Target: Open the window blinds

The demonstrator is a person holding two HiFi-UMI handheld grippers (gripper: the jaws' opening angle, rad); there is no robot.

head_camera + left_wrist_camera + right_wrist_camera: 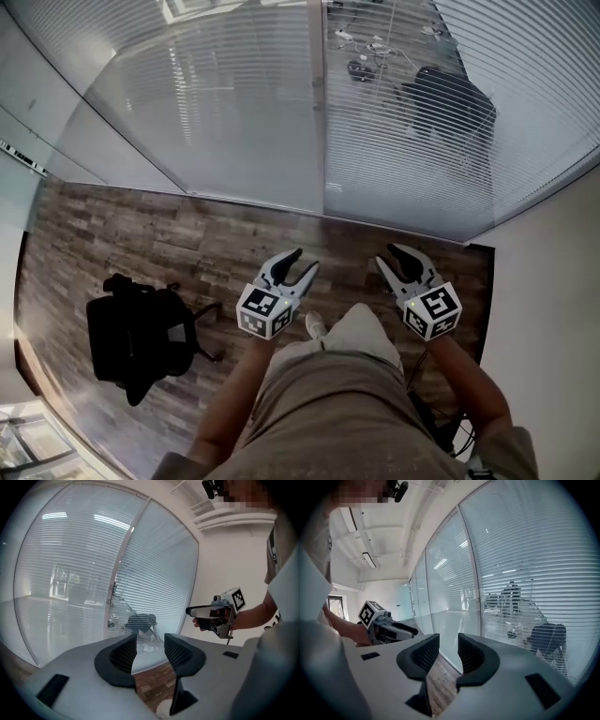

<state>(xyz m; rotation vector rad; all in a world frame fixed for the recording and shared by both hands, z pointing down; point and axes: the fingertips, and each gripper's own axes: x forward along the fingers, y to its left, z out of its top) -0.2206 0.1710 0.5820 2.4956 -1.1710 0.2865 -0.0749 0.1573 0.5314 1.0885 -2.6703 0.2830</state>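
The window blinds [412, 141] hang ahead of both tongs, beyond their tips, with the slats lowered across the glazed panels. The step in hand appears to be the approach. Your left gripper [302, 262] and right gripper [387, 257] sit side by side, well short of the slats, each with jaws spread and nothing between them. Next you must locate the blind's control (no wand or cord shows in any view) and bring one spread gripper around it.
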